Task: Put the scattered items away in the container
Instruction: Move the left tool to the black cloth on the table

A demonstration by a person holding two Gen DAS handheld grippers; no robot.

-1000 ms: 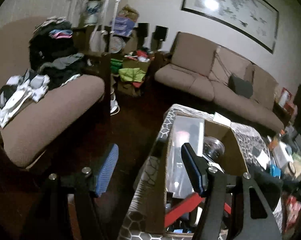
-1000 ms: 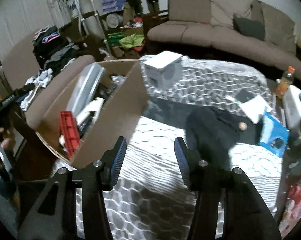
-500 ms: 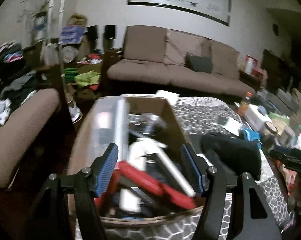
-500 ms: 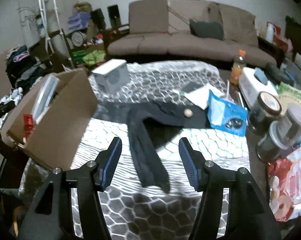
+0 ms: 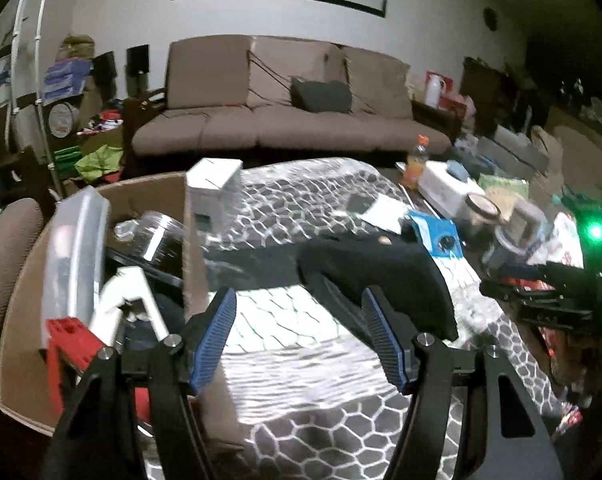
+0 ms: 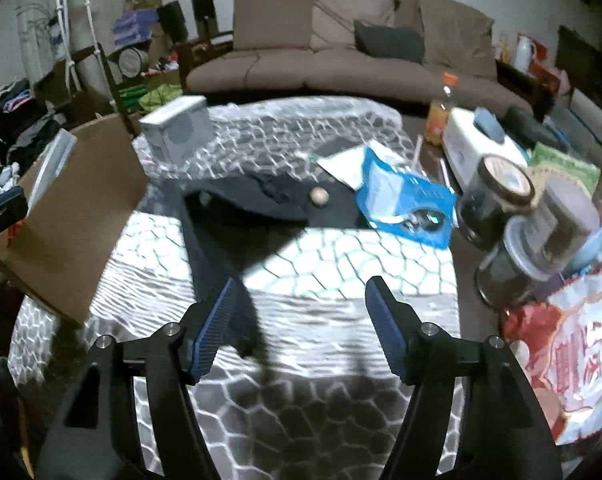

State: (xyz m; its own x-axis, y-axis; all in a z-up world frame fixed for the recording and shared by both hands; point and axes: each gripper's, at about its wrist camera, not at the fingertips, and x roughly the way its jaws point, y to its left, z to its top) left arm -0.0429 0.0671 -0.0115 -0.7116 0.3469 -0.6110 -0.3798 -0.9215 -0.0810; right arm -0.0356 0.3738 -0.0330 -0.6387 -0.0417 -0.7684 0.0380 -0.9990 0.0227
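Note:
A cardboard box [image 5: 25, 280] stands at the table's left end, holding a red tool [image 5: 71, 340], a white part, a clear lid and dark items; it also shows in the right wrist view [image 6: 77, 208]. A black garment [image 5: 381, 272] lies across the patterned tablecloth [image 6: 321, 320], also seen in the right wrist view [image 6: 217, 248]. A blue packet [image 6: 405, 204], a small round ball [image 6: 320, 196] and a white box [image 6: 179, 132] lie scattered. My left gripper [image 5: 299, 336] is open and empty, above the cloth beside the box. My right gripper [image 6: 301, 320] is open and empty, near the garment.
Dark jars [image 6: 497, 200], a white appliance [image 6: 481, 144], an orange bottle [image 6: 441, 112] and a red snack bag [image 6: 573, 352] crowd the table's right side. A brown sofa [image 5: 285, 112] stands behind the table. Clutter and clothes fill the room's left side.
Both views have swung right, from the box toward the table's middle. The left gripper moved from over the box to over the cloth. Both grippers stay open.

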